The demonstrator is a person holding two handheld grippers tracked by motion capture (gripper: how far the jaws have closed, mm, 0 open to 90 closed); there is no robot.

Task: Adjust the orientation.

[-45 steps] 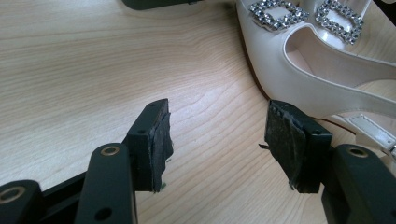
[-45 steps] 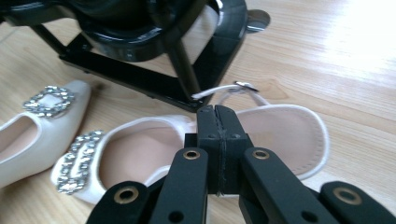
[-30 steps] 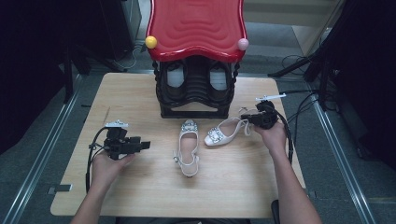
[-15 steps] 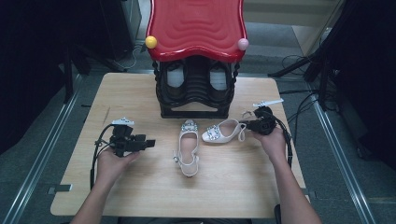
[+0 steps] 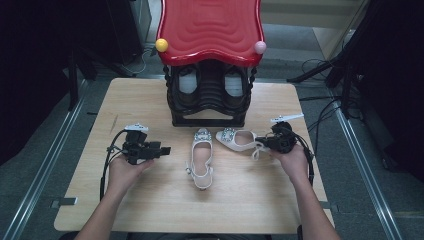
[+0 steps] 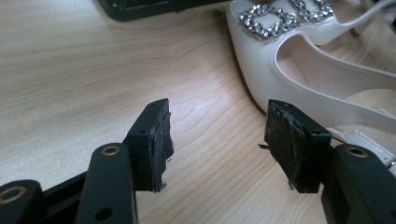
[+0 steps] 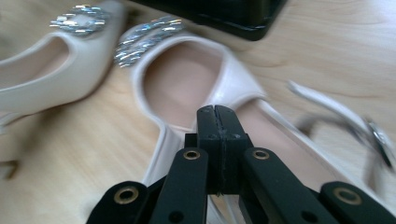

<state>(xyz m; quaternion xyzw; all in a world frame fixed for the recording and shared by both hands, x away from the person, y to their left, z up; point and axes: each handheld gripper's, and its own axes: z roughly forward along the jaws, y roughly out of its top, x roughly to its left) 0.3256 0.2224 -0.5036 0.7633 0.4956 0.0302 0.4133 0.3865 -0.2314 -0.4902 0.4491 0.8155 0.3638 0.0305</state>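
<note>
Centre of the high view: two white shoes lie on the wooden table (image 5: 150, 100), just below the black shoe rack (image 5: 209, 97).
Shoe count: two, each with a sparkling buckle at the toe.
Upright shoe (image 5: 202, 157): lower centre of the high view, toe toward the rack, heel toward the bottom edge; in the left gripper view it takes up the upper right.
Slanted shoe (image 5: 239, 139): right of centre, toe near the first shoe's toe, heel and loose strap toward the right hand.
Right gripper (image 5: 266, 143): one, at the right of the high view, jaws pressed together; its own view shows them closed over the rear edge of the slanted shoe, clamping it.
Left gripper (image 5: 165, 149): one, at the left of the high view, jaws wide apart with bare wood between them, holding nothing; the upright shoe lies just beside its right jaw, not touching.
Hands: two, each entering from the bottom edge.
Rack: one, black, with a red wavy top (image 5: 210, 27); a yellow ball (image 5: 161, 44) at its left corner, a pink ball (image 5: 260, 47) at its right.
Inside the rack: two shoes (image 5: 188, 82), side by side.
In the way: nothing lies between the grippers and the white shoes.
Surroundings: cables on the floor at the right of the high view.
</note>
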